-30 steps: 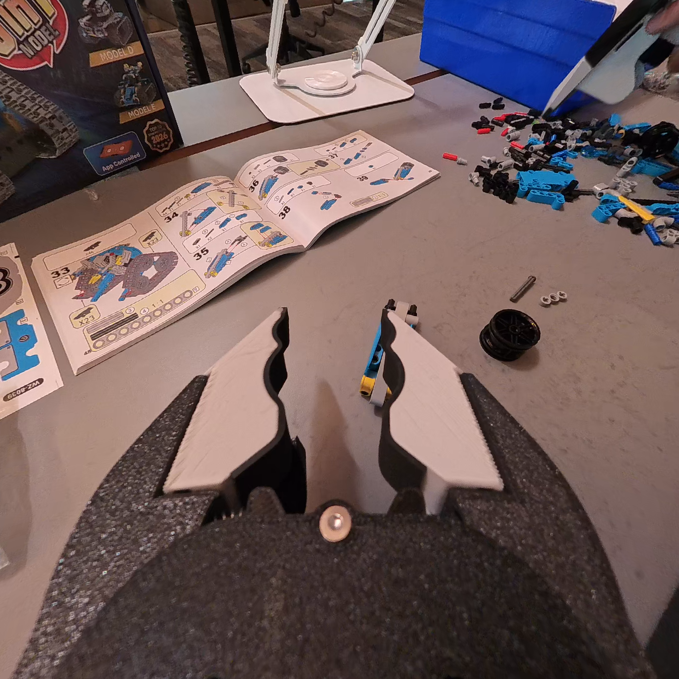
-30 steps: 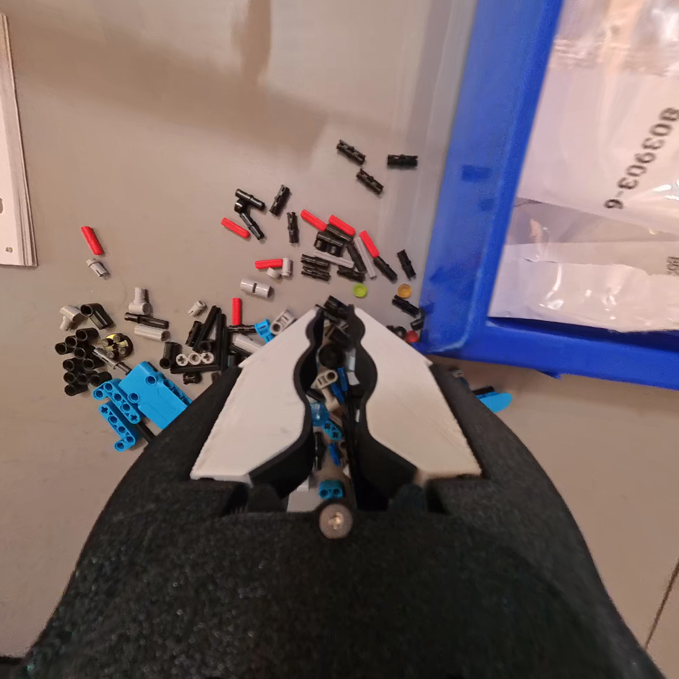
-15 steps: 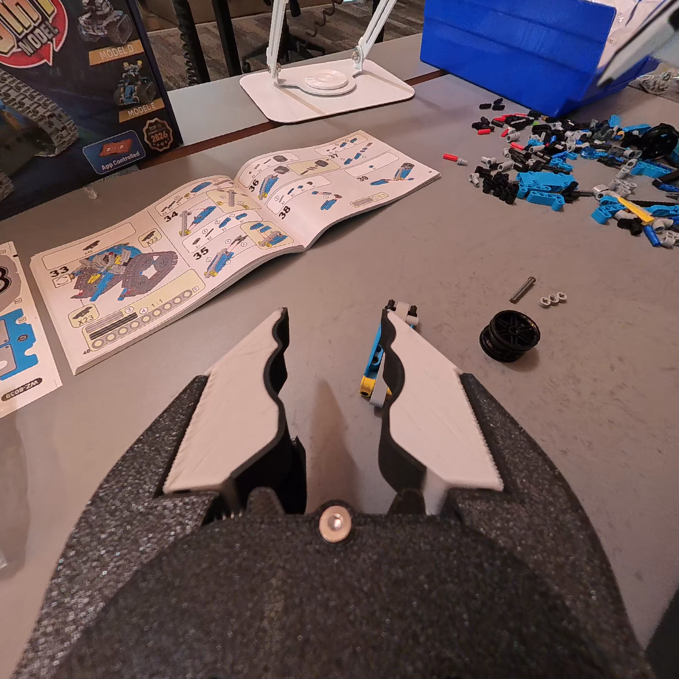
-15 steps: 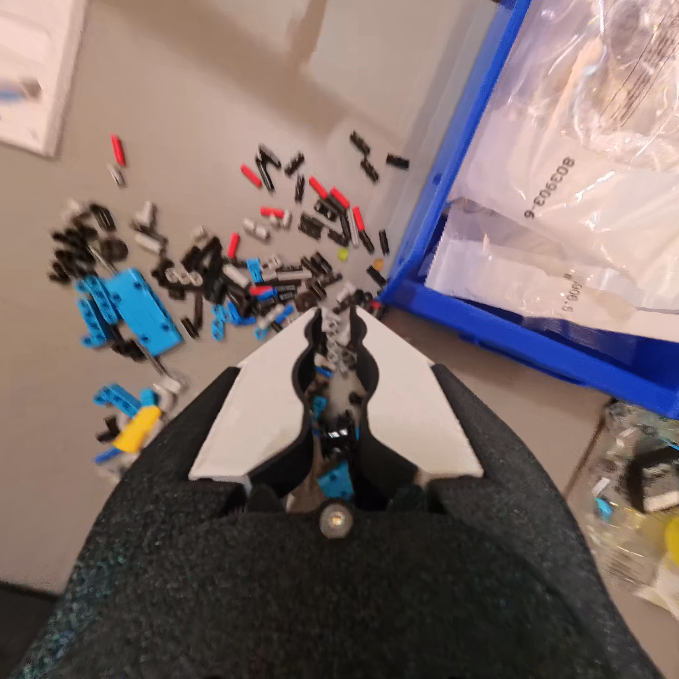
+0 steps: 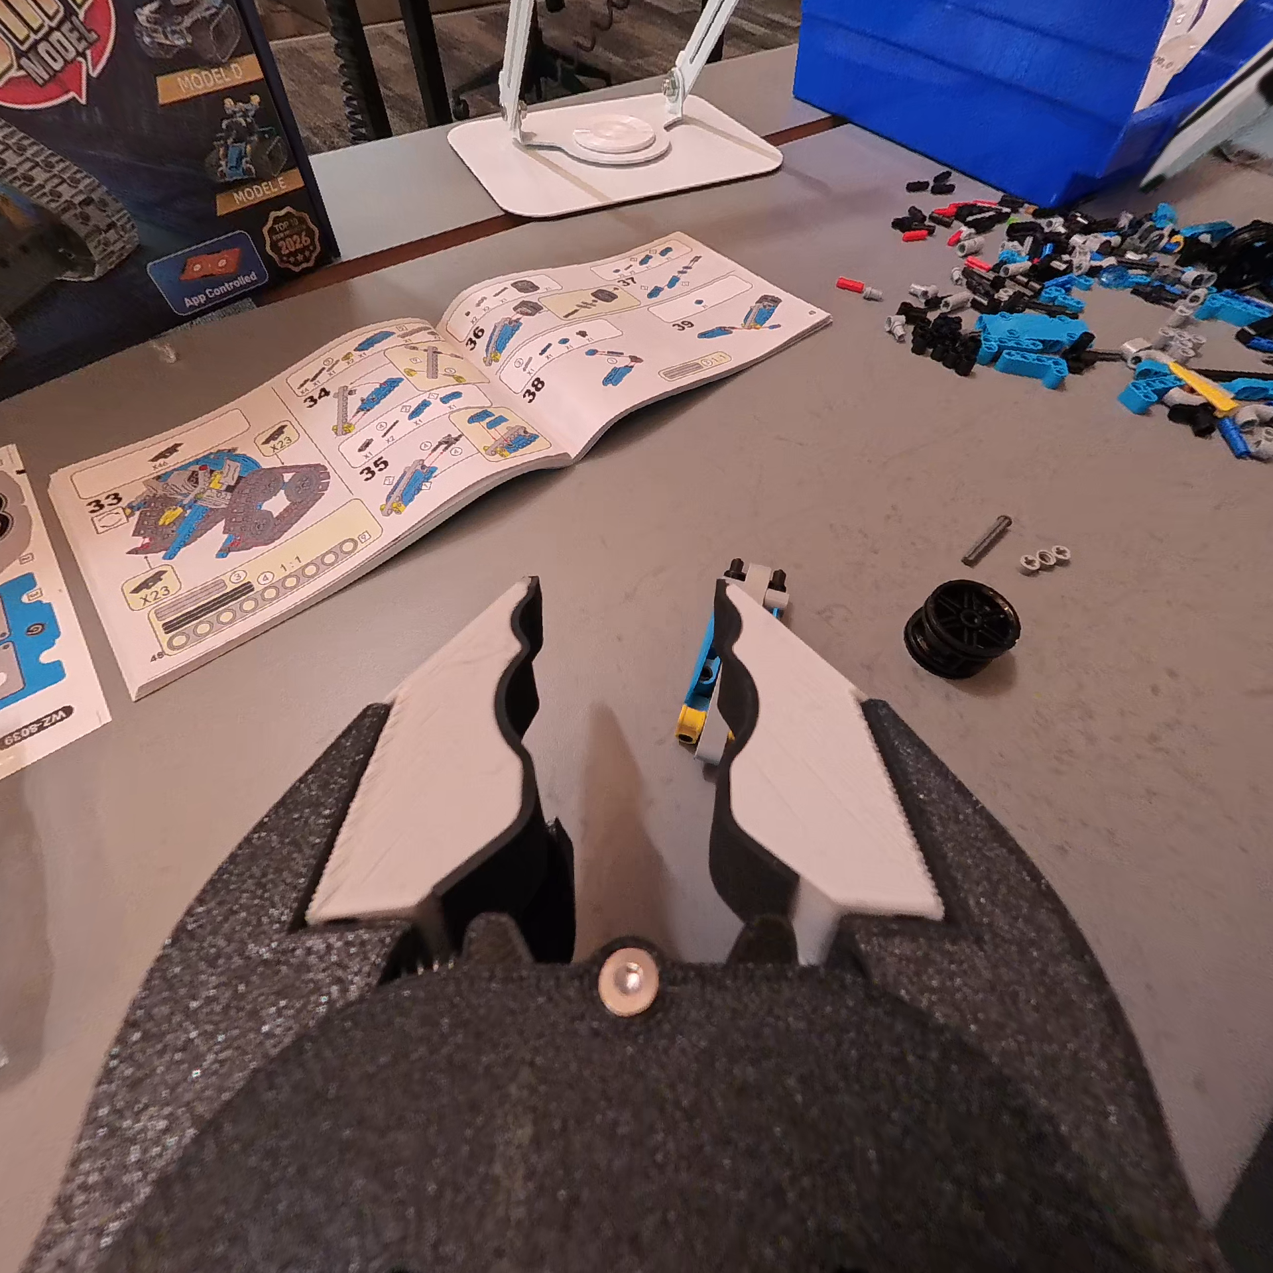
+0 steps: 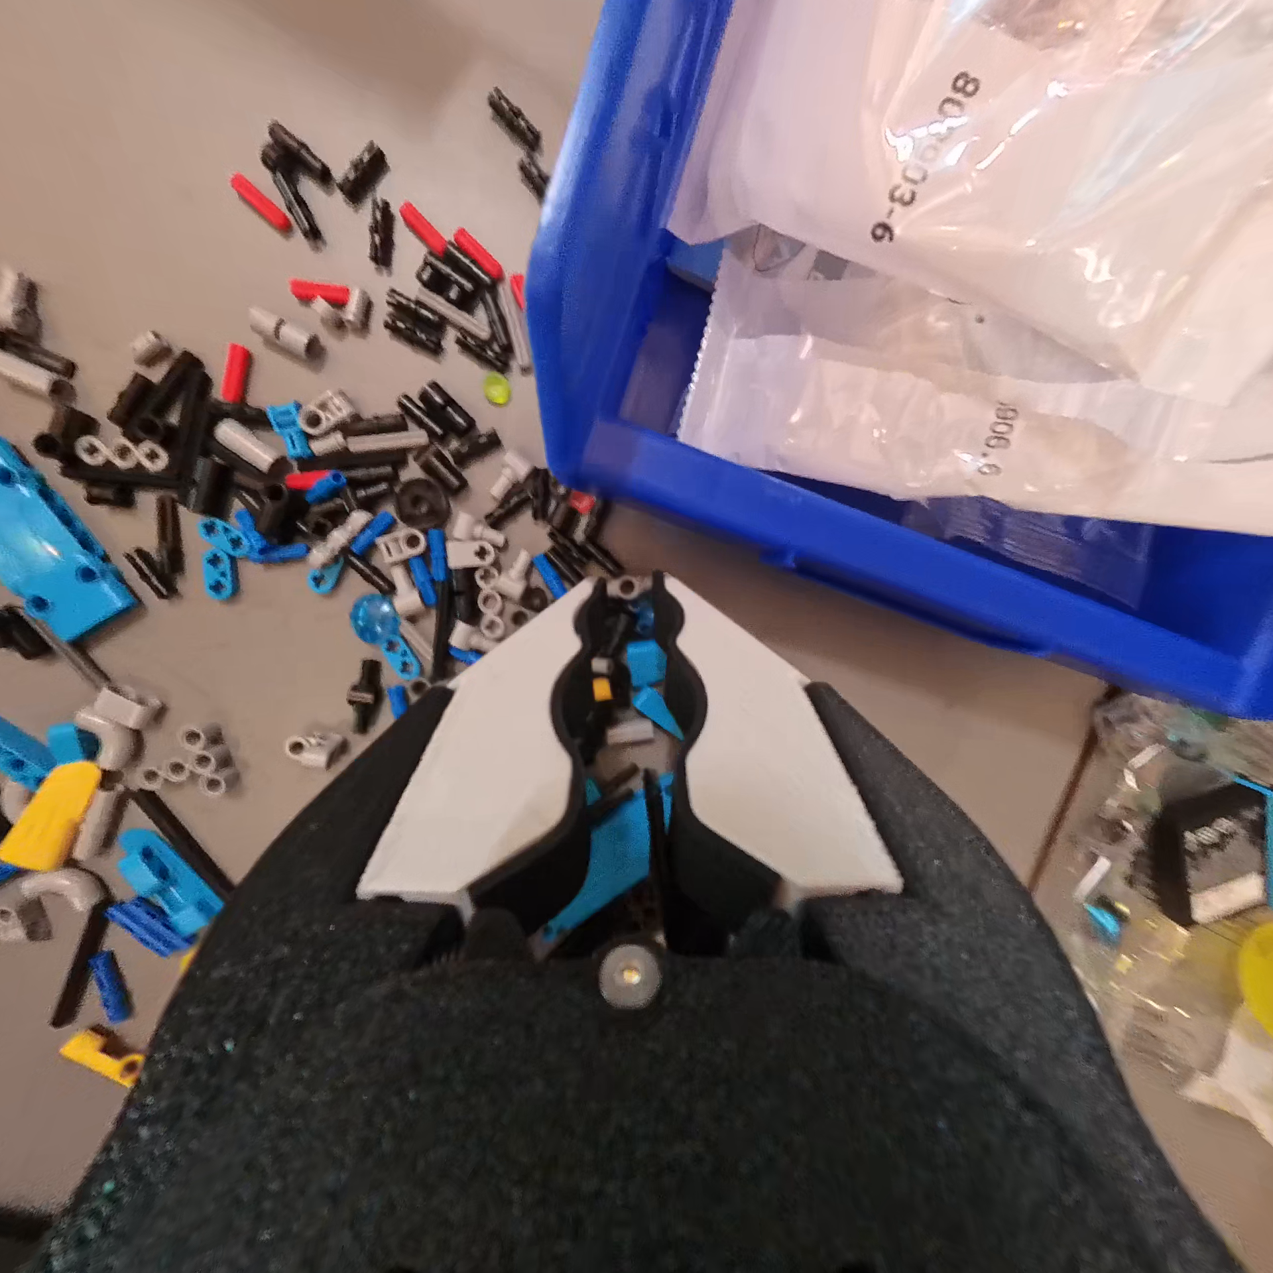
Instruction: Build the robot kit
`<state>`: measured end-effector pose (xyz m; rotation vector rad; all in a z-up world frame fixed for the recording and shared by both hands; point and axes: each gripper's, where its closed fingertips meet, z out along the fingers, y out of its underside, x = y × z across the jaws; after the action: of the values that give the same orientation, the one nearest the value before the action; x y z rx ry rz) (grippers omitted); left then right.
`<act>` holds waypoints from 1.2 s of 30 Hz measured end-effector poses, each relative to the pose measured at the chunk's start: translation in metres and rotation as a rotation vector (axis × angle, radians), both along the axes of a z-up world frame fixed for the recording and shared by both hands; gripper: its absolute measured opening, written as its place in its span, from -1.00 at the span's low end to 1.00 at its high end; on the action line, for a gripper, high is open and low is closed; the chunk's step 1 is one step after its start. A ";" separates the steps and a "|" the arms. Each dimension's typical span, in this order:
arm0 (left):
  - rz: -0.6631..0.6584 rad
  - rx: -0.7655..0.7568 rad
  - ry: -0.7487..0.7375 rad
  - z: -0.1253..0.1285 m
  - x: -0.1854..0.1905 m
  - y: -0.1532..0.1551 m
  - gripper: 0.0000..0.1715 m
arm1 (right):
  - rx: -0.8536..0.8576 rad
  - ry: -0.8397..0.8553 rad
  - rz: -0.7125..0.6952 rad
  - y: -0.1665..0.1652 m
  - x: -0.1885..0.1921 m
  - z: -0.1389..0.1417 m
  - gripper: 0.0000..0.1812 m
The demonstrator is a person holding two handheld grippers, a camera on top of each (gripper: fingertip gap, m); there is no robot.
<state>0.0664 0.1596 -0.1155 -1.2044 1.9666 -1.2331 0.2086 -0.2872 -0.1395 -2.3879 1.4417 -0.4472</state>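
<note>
My left gripper (image 5: 627, 585) is open and empty, low over the grey table (image 5: 826, 482). A small blue, grey and yellow assembly (image 5: 702, 678) lies on the table against the inner side of its right finger, partly hidden under it. A black wheel (image 5: 961, 637), a dark axle (image 5: 986, 541) and a small grey connector (image 5: 1043, 558) lie to the right. My right gripper (image 6: 630, 585) has its jaws together with nothing seen held. It hovers over the near edge of a pile of loose building pieces (image 6: 344, 482), next to the corner of a blue bin (image 6: 895, 551).
An open instruction booklet (image 5: 413, 441) lies ahead of the left gripper, with a sticker sheet (image 5: 27, 620) to its left and a product box (image 5: 138, 172) behind. A white stand base (image 5: 613, 155) sits at the back. Plastic bags (image 6: 964, 275) fill the bin. A clear bag of parts (image 6: 1205, 861) lies right. The grippers' ends are close to 45 centimetres from one another. The black wheel (image 5: 961, 637) lies around 9 centimetres away from my left fingertips.
My right gripper has drawn back and swung right over the pile, toward the bin's near corner, jaws unchanged. The left gripper and the pieces by it have not moved.
</note>
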 end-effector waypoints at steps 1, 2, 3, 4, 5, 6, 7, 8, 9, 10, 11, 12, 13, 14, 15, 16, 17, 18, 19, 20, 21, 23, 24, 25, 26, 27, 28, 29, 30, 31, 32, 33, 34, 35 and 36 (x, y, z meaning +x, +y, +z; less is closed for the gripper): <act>0.000 0.000 0.000 0.000 0.000 0.000 -0.42 | 0.032 0.008 -0.005 0.003 0.002 -0.002 -0.86; 0.000 0.000 0.000 0.000 0.000 0.000 -0.42 | 0.059 0.023 -0.011 0.006 0.001 -0.005 -0.86; 0.000 0.001 0.000 0.000 0.000 0.000 -0.42 | 0.078 0.043 -0.010 0.008 -0.001 -0.006 -0.86; -0.001 0.002 -0.002 0.000 0.000 0.000 -0.42 | 0.086 0.054 -0.002 0.009 -0.004 -0.008 -0.85; -0.001 0.004 -0.003 0.000 0.000 0.000 -0.42 | 0.091 0.057 0.016 0.011 -0.007 -0.008 -0.86; -0.002 0.006 -0.003 0.000 0.000 0.000 -0.42 | 0.099 0.048 0.044 0.015 -0.008 -0.008 -0.86; -0.002 0.008 -0.004 0.000 0.000 -0.001 -0.42 | 0.117 0.037 0.081 0.021 -0.010 -0.007 -0.86; -0.003 0.009 -0.005 0.000 -0.001 -0.001 -0.42 | 0.138 0.029 0.121 0.029 -0.012 -0.007 -0.86; -0.003 0.009 -0.006 0.000 -0.001 -0.001 -0.42 | 0.151 0.019 0.153 0.036 -0.012 -0.008 -0.86; -0.003 0.010 -0.007 0.000 -0.001 -0.001 -0.42 | 0.146 0.006 0.164 0.039 -0.011 -0.010 -0.86; -0.003 0.009 -0.007 0.000 -0.001 -0.001 -0.42 | 0.126 -0.009 0.155 0.038 -0.007 -0.011 -0.86; -0.002 0.009 -0.007 0.000 -0.001 -0.001 -0.42 | 0.108 -0.025 0.149 0.038 -0.003 -0.012 -0.86; -0.001 0.008 -0.007 0.000 -0.001 0.000 -0.42 | 0.093 -0.052 0.146 0.038 0.001 -0.011 -0.86; -0.001 0.007 -0.008 0.001 -0.001 0.000 -0.42 | 0.071 -0.081 0.151 0.039 0.004 -0.010 -0.86; 0.000 0.007 -0.009 0.001 -0.001 0.000 -0.42 | 0.042 -0.101 0.173 0.040 0.003 -0.009 -0.86; 0.000 0.007 -0.010 0.001 -0.001 0.000 -0.42 | 0.007 -0.126 0.210 0.042 0.001 -0.008 -0.86; 0.001 0.008 -0.011 0.001 -0.001 0.000 -0.42 | -0.036 -0.166 0.249 0.044 0.001 -0.008 -0.86; 0.000 0.009 -0.011 0.001 -0.001 0.000 -0.42 | -0.081 -0.204 0.293 0.048 0.000 -0.008 -0.87; 0.000 0.011 -0.010 0.001 -0.001 0.000 -0.42 | -0.127 -0.245 0.330 0.051 -0.001 -0.008 -0.88; -0.001 0.012 -0.010 0.001 -0.001 -0.001 -0.42 | -0.179 -0.297 0.354 0.053 0.001 -0.005 -0.88; -0.001 0.014 -0.010 0.000 -0.001 -0.001 -0.42 | -0.239 -0.345 0.365 0.052 0.004 -0.002 -0.89; -0.005 0.017 -0.011 0.000 -0.001 -0.002 -0.42 | -0.342 -0.409 0.381 0.050 0.009 0.004 -0.94; -0.006 0.018 -0.012 0.000 -0.001 -0.002 -0.42 | -0.355 -0.427 0.385 0.051 0.010 0.006 -0.98; -0.007 0.018 -0.012 0.000 -0.001 -0.002 -0.42 | -0.353 -0.422 0.395 0.053 0.009 0.005 -1.00; -0.008 0.018 -0.011 0.000 -0.001 -0.003 -0.42 | -0.355 -0.420 0.399 0.054 0.008 0.004 -1.00; -0.009 0.016 -0.010 0.000 -0.001 -0.003 -0.42 | -0.367 -0.422 0.399 0.053 0.008 0.003 -1.00; -0.008 0.014 -0.009 0.000 0.000 -0.003 -0.42 | -0.386 -0.425 0.390 0.051 0.009 0.002 -1.00; -0.008 0.012 -0.007 0.000 0.000 -0.003 -0.42 | -0.406 -0.421 0.379 0.047 0.011 0.001 -0.99; -0.009 0.009 -0.006 0.000 0.000 -0.003 -0.42 | -0.415 -0.418 0.371 0.045 0.012 -0.001 -0.98; -0.009 0.006 -0.007 0.000 0.000 -0.003 -0.42 | -0.417 -0.416 0.363 0.043 0.013 -0.003 -0.97; -0.009 0.003 -0.007 0.001 0.000 -0.003 -0.42 | -0.419 -0.414 0.345 0.041 0.015 -0.004 -0.94; -0.010 0.001 -0.007 0.001 0.000 -0.003 -0.42 | -0.414 -0.401 0.326 0.038 0.015 -0.007 -0.91; -0.011 0.000 -0.006 0.001 -0.001 -0.003 -0.42 | -0.391 -0.381 0.310 0.037 0.015 -0.010 -0.87; -0.011 0.000 -0.006 0.001 -0.001 -0.004 -0.42 | -0.361 -0.374 0.292 0.037 0.016 -0.012 -0.88; -0.012 -0.001 -0.005 0.001 -0.001 -0.004 -0.42 | -0.321 -0.369 0.278 0.038 0.015 -0.012 -0.88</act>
<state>0.0658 0.1559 -0.1146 -1.1902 1.9722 -1.2426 0.2239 -0.2491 -0.1511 -2.5167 0.9170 -1.0454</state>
